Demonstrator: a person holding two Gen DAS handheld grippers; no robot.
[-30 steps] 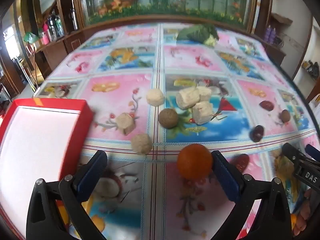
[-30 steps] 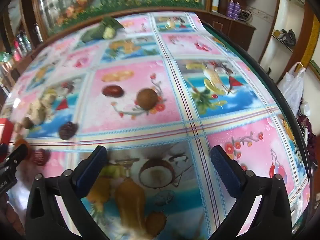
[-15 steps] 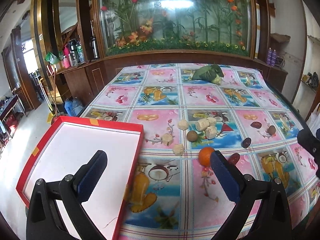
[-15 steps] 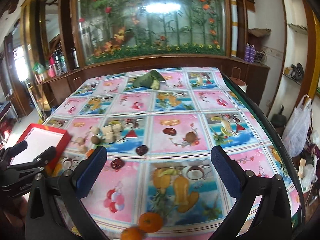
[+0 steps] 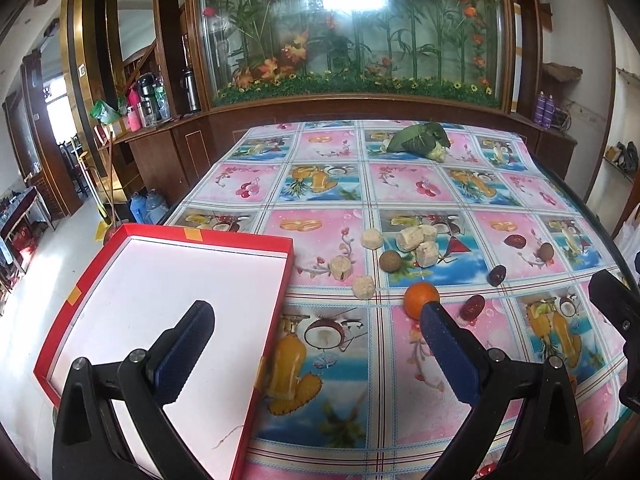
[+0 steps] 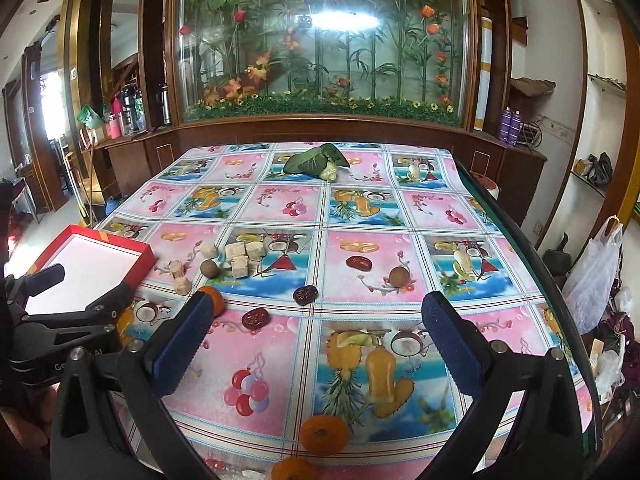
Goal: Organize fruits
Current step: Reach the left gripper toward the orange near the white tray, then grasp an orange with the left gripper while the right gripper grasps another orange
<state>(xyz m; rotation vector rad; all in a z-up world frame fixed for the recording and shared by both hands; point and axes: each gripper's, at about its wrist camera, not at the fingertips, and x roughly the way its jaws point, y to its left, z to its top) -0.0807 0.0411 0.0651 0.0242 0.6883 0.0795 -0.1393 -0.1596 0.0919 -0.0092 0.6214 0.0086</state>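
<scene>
Left tool (image 5: 316, 332) wide open, empty; orange (image 5: 421, 298) on tabletop (image 5: 400, 184) just ahead, touching tip of its right finger; red tray (image 5: 276, 322) lies left. Right tool (image 6: 312, 320) wide open, empty, farther off.

Glass-fronted flower display (image 5: 352, 28) behind dark wooden cabinets (image 6: 320, 130), pale tiled floor (image 5: 60, 236).

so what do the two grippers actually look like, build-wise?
Both match: left gripper and right gripper have black, angular plastic arms with silver screw heads at the joints and long, dark blue textured pads on the fingers. The right view shows partial white lettering on the left gripper's body. No cables or sleeves are visible.
</scene>
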